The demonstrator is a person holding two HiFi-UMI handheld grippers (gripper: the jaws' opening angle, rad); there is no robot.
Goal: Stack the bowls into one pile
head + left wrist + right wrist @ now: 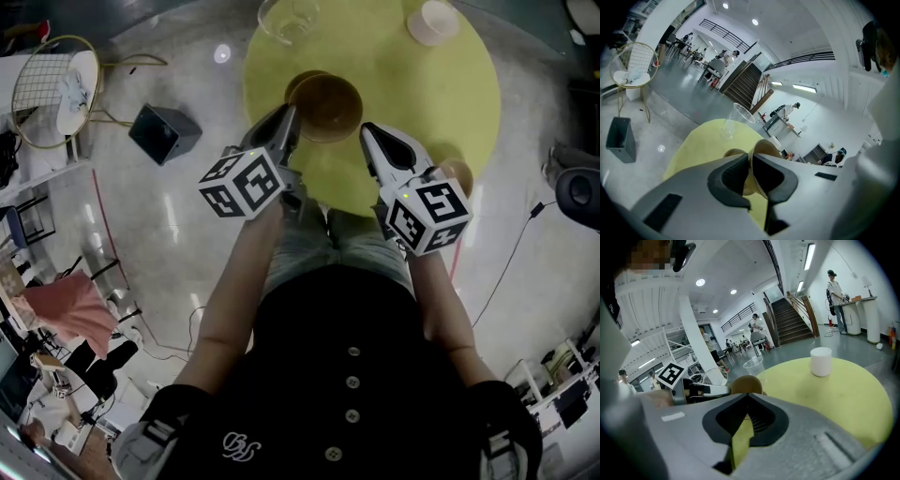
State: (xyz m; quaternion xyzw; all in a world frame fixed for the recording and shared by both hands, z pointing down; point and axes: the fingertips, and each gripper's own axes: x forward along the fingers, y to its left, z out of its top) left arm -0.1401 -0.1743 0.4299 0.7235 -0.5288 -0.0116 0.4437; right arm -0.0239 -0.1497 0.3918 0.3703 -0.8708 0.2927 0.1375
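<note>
My left gripper is clamped on the rim of a brown bowl: in the left gripper view the thin wall of the bowl stands edge-on between the two dark pads, one pad inside it and one outside. From the head view this bowl sits over the near half of the yellow table, with its open face turned up toward me. It overlaps a second brown bowl, of which only a curved strip shows past the far left edge. I cannot tell whether the two touch. In the left gripper view the second bowl shows just left of the held one, low on the tabletop. My right gripper has its jaws brought together with nothing between them. It hovers over the near edge of the table, just to the right of the held bowl and apart from it. Beside its marker cube, at the table's rim, a small brown round thing shows, too hidden to name. At the far side of the table stand a clear plastic cup and a white cup, well apart from each other.
</note>
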